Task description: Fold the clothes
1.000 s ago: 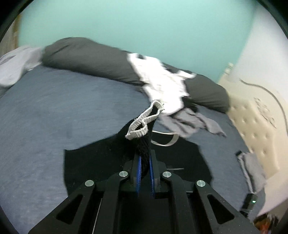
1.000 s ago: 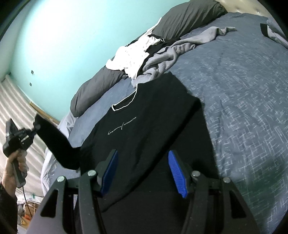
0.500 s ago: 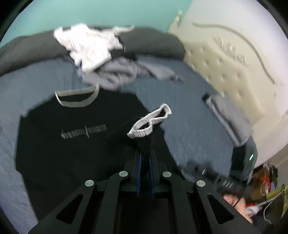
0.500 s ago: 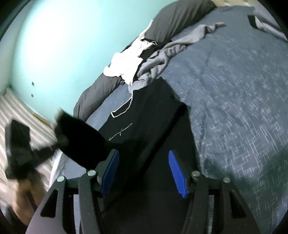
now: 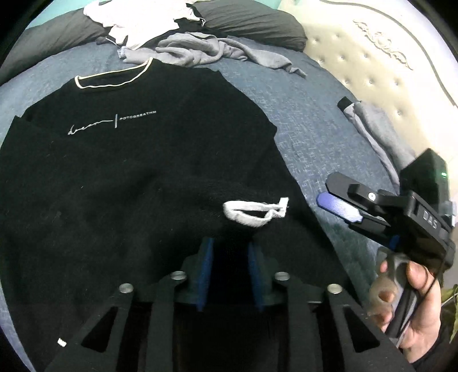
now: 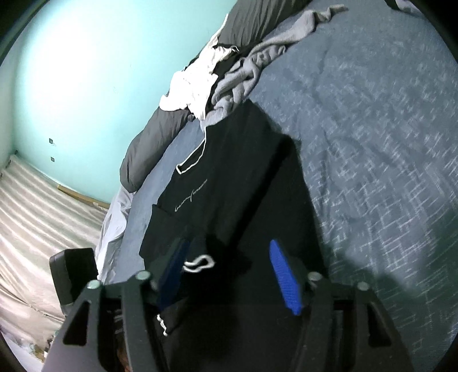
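A black T-shirt (image 5: 137,160) with a white-trimmed collar (image 5: 114,81) lies face up on the blue bedspread (image 5: 309,120). One sleeve is folded in across its body, and the white cuff (image 5: 252,213) rests just beyond my left gripper (image 5: 230,257), which is open with its blue pads apart. Low over the shirt's right edge hovers my right gripper (image 5: 340,206), open and held by a hand (image 5: 415,317). From the right wrist, the shirt (image 6: 229,177) stretches ahead, with the cuff (image 6: 199,264) near the open right gripper (image 6: 229,276).
Crumpled grey clothes (image 5: 211,51) and a white garment (image 5: 137,20) lie beyond the collar against a dark bolster pillow (image 5: 257,23). A cream tufted headboard (image 5: 372,71) runs along the right, with a folded grey garment (image 5: 372,126) beside it. The right wrist view has a turquoise wall (image 6: 100,71).
My left gripper swung the sleeve across onto the shirt's body and opened. The cuff, held up before, now lies flat. The right gripper stayed open over the shirt.
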Motion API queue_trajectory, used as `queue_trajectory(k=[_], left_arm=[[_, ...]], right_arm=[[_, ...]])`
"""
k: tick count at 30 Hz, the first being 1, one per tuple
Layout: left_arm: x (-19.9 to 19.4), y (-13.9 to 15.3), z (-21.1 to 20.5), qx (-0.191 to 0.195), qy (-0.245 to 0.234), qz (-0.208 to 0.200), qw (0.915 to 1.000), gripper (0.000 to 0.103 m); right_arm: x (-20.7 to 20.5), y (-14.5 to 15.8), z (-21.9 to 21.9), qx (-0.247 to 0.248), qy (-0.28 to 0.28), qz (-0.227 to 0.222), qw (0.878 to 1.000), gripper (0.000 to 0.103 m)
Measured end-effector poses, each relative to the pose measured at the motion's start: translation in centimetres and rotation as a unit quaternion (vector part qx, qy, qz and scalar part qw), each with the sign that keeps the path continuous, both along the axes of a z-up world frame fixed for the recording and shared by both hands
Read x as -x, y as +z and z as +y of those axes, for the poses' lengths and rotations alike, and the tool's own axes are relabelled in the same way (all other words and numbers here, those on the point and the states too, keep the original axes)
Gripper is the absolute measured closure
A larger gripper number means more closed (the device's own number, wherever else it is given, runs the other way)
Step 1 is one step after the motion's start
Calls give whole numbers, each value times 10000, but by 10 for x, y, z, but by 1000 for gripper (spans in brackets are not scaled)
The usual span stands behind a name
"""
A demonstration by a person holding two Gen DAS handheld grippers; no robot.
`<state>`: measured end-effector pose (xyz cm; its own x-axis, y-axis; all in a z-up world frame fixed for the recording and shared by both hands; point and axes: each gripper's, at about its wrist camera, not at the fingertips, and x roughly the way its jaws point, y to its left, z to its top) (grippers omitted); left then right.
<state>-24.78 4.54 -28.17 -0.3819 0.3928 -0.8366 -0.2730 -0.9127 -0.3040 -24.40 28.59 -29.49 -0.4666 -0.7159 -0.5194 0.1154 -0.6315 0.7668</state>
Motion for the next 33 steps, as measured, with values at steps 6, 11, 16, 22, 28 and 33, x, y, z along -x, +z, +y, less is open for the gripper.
queue_trajectory(k=[6,11,16,22,28,33], left_arm=[[-19,5,-18,128,4,54,9999,63],[-24,1,-55,128,455,-75,9989,63],[-29,-12,-86,124,817,-201,9964,63],[-34,-27,-113,100,1113,-314,9932,63],[-38,-33,-119,5,1149,-345,9928,62],[-39,-35,-119,46,1196,-335,9922,62]], right_arm=[[0,-6,-10,-41,183,-120,9998,35],[2,-8,-24,-348,410,-80,9985,35],[5,-6,-43,-798,703,132,9942,35],[9,-15,-63,-1153,1067,167,9874,48],[6,-20,-63,-1081,1151,124,9874,91],[-1,-5,-58,-955,1165,339,9880,98]])
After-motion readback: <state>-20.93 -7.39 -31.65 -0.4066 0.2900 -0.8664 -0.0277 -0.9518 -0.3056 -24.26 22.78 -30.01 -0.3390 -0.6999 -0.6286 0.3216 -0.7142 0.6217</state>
